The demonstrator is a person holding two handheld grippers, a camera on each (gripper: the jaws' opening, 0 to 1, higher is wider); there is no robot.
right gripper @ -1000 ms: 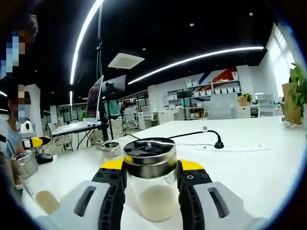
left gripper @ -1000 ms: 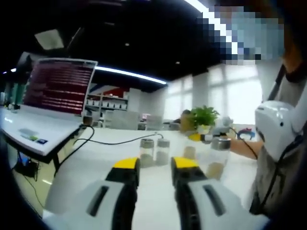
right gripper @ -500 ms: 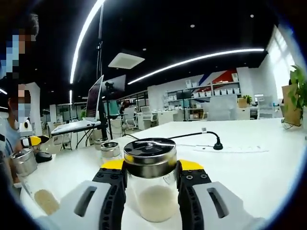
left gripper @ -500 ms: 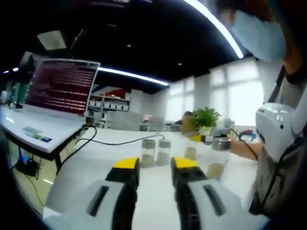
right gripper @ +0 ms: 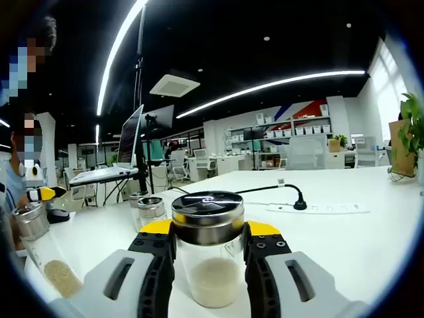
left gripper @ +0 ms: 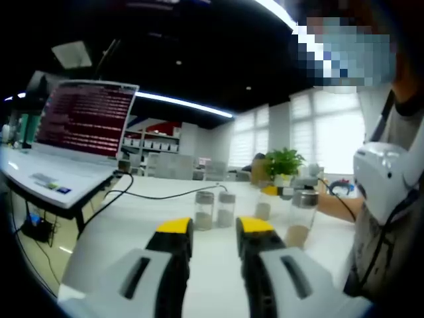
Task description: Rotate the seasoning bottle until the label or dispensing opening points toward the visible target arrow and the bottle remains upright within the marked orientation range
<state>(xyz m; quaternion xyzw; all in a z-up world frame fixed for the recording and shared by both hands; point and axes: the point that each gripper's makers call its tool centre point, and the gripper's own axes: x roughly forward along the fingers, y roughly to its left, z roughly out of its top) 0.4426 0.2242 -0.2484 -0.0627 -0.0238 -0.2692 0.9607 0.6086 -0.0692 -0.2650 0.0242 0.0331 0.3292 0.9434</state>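
A big white table [right gripper: 358, 245] is stretching far across the room in both views. At its far left side in the left gripper view, an open laptop with a red glowing screen [left gripper: 86, 119] is sitting on a white stand. A black cable [left gripper: 156, 196] is running from it across the table top. A green leafy plant in a pot [left gripper: 281, 163] is standing at the far end. A person in a light shirt [left gripper: 391, 218] is standing at the right edge of that view.

The right gripper [right gripper: 209, 240] with white arms and yellow tips is squeezing a clear glass seasoning bottle with a shiny metal lid [right gripper: 207, 255]. Its jaws are pressing on both sides of the bottle, just under the lid. The bottle is standing upright, with pale grains lying in its bottom part. I cannot tell which way its opening is facing.

The left gripper [left gripper: 214, 236] is hanging over the table with its jaws a little apart and nothing between them.

Two small glass jars with metal lids [right gripper: 146, 209] are standing side by side, farther off on the left of the right gripper view. Another glass jar with brown grains [right gripper: 46, 255] is leaning at the near left edge there.
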